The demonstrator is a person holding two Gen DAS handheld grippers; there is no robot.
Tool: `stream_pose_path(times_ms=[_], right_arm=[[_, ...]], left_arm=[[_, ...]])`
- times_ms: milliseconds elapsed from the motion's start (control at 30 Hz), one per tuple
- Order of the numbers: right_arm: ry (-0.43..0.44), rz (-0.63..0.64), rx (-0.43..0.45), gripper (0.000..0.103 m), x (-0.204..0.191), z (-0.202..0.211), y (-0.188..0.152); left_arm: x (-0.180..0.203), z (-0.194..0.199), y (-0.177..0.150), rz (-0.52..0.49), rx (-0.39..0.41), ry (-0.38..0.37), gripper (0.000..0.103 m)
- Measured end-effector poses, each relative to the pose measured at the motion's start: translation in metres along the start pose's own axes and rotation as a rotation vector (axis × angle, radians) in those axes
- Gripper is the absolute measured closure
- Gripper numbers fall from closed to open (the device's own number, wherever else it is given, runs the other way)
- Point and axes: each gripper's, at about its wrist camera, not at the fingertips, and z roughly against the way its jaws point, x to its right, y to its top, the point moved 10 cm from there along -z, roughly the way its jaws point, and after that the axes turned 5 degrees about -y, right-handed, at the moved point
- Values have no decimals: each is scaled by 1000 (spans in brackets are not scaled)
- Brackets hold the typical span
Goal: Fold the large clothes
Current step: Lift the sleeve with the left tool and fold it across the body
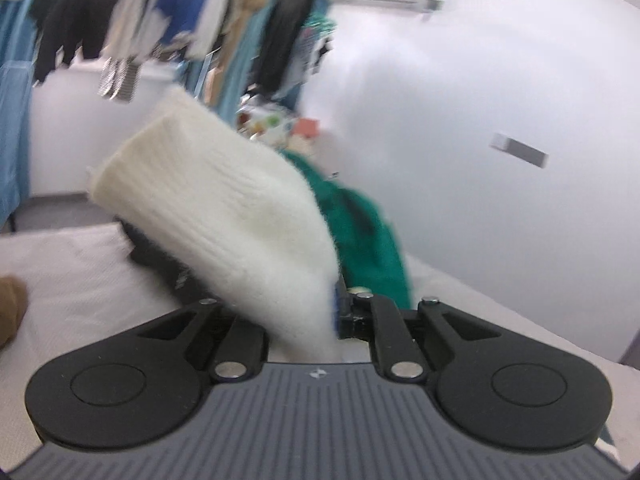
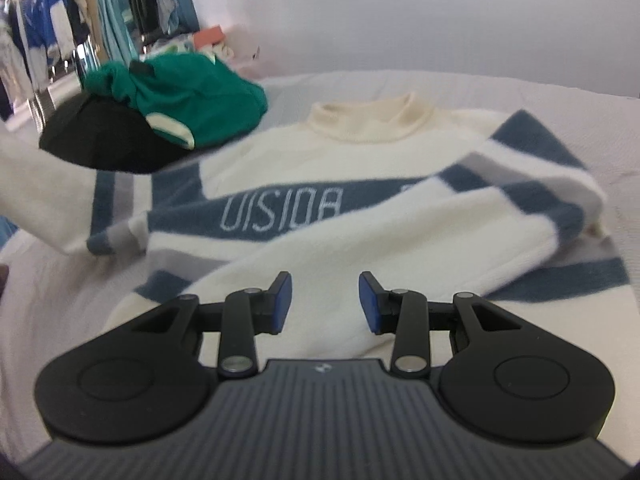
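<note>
A cream sweater [image 2: 320,152] with blue and grey stripes lies flat on the white bed [image 2: 500,92], collar away from me. Its right sleeve [image 2: 460,232] is folded across the body. My right gripper [image 2: 325,304] is open and empty, hovering just above the sweater's lower part. My left gripper [image 1: 320,312] is shut on the sweater's left sleeve cuff [image 1: 224,208], a cream ribbed end held up off the bed. The sleeve hides the left finger; the right finger [image 1: 340,308] shows its blue pad against the fabric.
A green garment [image 2: 188,92] and a black garment [image 2: 104,140] are heaped on the bed's far left; they also show behind the cuff [image 1: 360,232]. A rack of hanging clothes [image 1: 180,12] stands beyond the bed. A white wall [image 1: 480,120] runs along the right.
</note>
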Motion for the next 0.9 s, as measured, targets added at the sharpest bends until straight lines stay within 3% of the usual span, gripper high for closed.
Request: stream_pose_path(times_ms=[200,500,667,900], right_arm=[[12,-52,88,63,25,34,15],[-11,-148,206,62,81,71,38],[-1,-285,208,61,117,71,39],[1,-415,201,61,150,57,32]], left_arm=[[114,26,-3,-81,24,-120,89],[271,14,-82,-184,-51,-262,89],[338,-14,-171,-290,-193,-335,89],[384,-42,-310,-394,-415,-387,89]])
